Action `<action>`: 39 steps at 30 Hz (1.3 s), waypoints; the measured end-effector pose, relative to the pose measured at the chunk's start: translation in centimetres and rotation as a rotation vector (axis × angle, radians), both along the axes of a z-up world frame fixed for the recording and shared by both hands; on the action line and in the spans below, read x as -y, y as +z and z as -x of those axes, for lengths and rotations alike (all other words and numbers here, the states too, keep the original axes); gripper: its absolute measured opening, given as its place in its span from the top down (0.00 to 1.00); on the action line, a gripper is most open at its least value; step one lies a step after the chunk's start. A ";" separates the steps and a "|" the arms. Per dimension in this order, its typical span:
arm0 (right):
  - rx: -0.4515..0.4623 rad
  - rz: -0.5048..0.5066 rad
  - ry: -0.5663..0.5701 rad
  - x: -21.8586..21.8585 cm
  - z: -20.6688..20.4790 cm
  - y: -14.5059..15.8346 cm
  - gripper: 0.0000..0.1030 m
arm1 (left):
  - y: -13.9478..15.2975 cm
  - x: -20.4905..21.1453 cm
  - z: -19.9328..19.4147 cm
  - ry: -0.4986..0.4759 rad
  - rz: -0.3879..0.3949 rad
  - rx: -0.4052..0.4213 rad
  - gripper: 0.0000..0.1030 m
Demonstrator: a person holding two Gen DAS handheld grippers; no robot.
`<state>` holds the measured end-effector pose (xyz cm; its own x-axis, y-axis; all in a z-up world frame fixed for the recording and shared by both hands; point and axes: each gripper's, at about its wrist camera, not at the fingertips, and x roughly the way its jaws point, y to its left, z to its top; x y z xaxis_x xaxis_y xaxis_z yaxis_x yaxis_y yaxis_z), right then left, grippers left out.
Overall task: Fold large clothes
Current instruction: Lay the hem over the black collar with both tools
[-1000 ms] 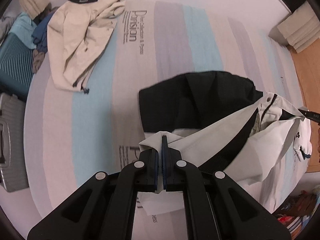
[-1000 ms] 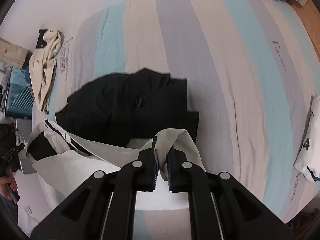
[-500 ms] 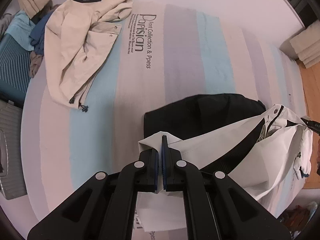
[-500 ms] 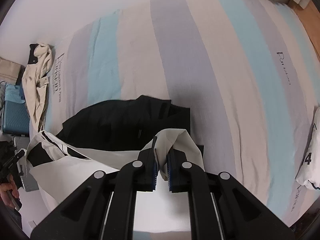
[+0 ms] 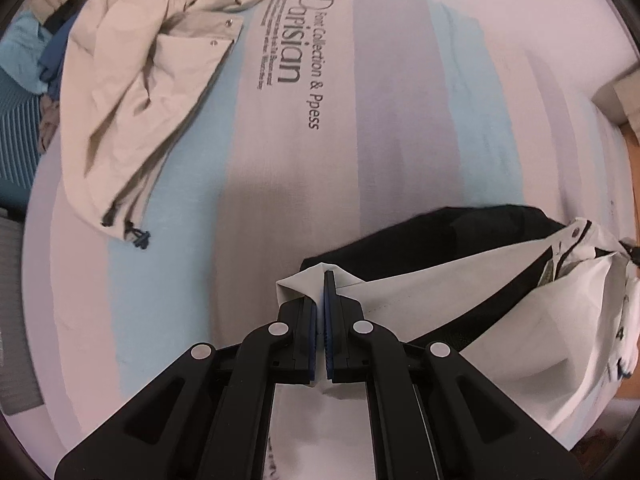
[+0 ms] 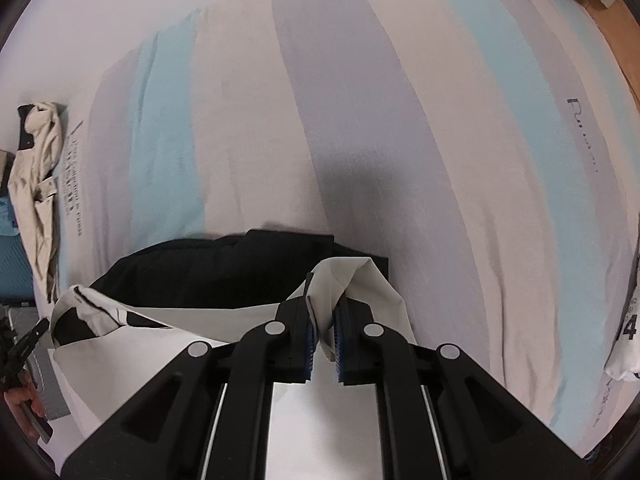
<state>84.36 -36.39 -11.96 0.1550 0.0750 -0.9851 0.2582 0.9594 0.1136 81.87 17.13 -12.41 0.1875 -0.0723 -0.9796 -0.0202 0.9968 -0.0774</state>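
White-and-black jacket lifted by two corners over the bed

The jacket (image 5: 460,292) hangs between the left gripper (image 5: 322,300) and right gripper (image 6: 322,308), each clamped on a white corner; over the last second its black part has drawn back toward the grippers, baring more striped bedsheet (image 6: 360,120), so the fold is likely underway. A beige jacket (image 5: 140,80) lies apart. No containers hold anything visible.

A white-and-black jacket (image 5: 460,292) lies on the bedsheet (image 5: 400,120), which is striped pale blue, grey and beige; a beige jacket (image 5: 132,92) lies on it too.
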 end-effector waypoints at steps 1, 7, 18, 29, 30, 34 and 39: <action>-0.001 0.004 0.003 -0.1 -0.1 -0.5 0.94 | -0.7 -0.1 -0.3 0.001 0.004 -0.004 0.98; -0.020 0.017 0.023 -0.2 -1.2 -4.2 0.94 | -4.2 0.0 -1.5 -0.017 0.002 -0.025 0.97; -0.043 0.026 0.028 -1.0 -1.6 -7.6 0.94 | -7.9 0.6 -2.2 -0.007 -0.019 -0.039 0.97; -0.063 0.064 0.073 -2.8 -1.0 -9.9 0.94 | -9.6 1.3 -2.3 -0.002 -0.022 -0.014 0.97; -0.064 0.069 0.077 -3.0 -0.9 -10.1 0.94 | -9.7 1.2 -2.2 0.000 -0.021 -0.011 0.97; -0.052 0.087 0.087 -3.7 -0.4 -10.1 0.92 | -9.4 1.1 -1.8 -0.006 -0.010 0.011 0.95; 0.002 0.096 0.124 -5.0 0.6 -8.4 0.83 | -7.5 0.3 -0.5 -0.025 -0.006 0.029 0.93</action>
